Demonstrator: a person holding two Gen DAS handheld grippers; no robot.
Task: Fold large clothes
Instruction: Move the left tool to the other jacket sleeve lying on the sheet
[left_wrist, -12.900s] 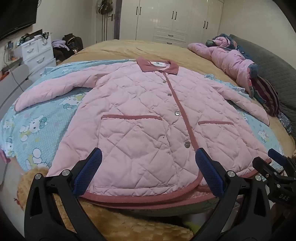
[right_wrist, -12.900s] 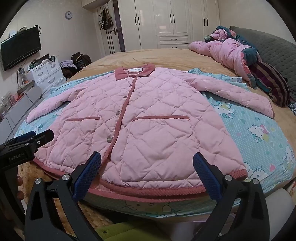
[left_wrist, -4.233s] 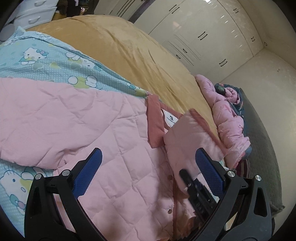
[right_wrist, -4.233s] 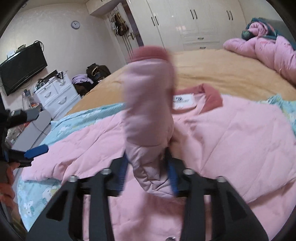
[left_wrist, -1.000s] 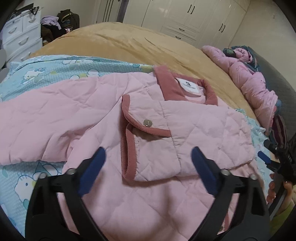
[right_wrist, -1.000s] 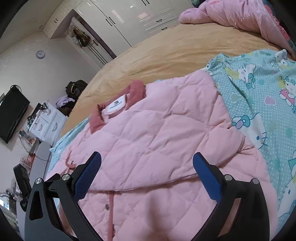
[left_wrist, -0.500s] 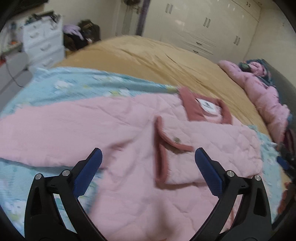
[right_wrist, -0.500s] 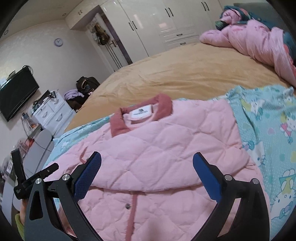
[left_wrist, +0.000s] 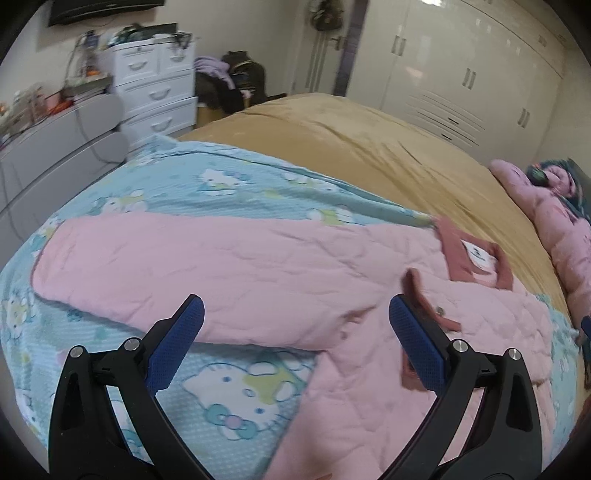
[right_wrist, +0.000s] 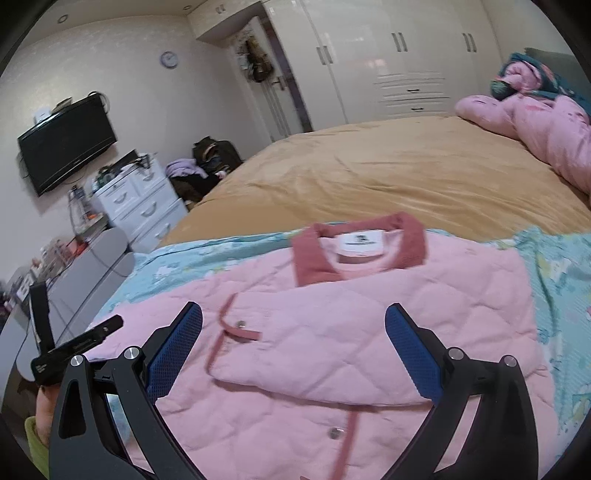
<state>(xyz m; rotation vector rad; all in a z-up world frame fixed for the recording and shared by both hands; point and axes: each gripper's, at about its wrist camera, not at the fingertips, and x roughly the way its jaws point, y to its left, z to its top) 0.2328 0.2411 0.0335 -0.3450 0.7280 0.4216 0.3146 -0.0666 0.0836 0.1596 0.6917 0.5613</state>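
Along the left wall stands a white chest of drawers (right_wrist: 142, 201) with a wall-mounted television (right_wrist: 66, 142) above and beside it, and a heap of bags and clothes (right_wrist: 207, 162) in the corner by the white wardrobe (right_wrist: 388, 62). On the bed, a tan blanket (right_wrist: 388, 177) covers the far half and a blue cartoon-print sheet (left_wrist: 177, 192) covers the near half. The pink quilted jacket (right_wrist: 369, 317) lies front-up on that sheet, collar (right_wrist: 358, 254) toward the wardrobe. Its left-hand sleeve (left_wrist: 192, 273) lies stretched out flat across the sheet. The opposite sleeve is folded inward over the chest, its dark-pink cuff (right_wrist: 231, 343) lying near the button placket. The left gripper (left_wrist: 293, 338) hovers above the outstretched sleeve with jaws spread wide and nothing between them; its blue pads (left_wrist: 173, 347) are clear of the fabric. The right gripper (right_wrist: 293, 343) hovers above the folded sleeve, likewise released and empty. At the far right a second pink padded garment (right_wrist: 535, 122) is bunched against a grey headboard (right_wrist: 554, 64).
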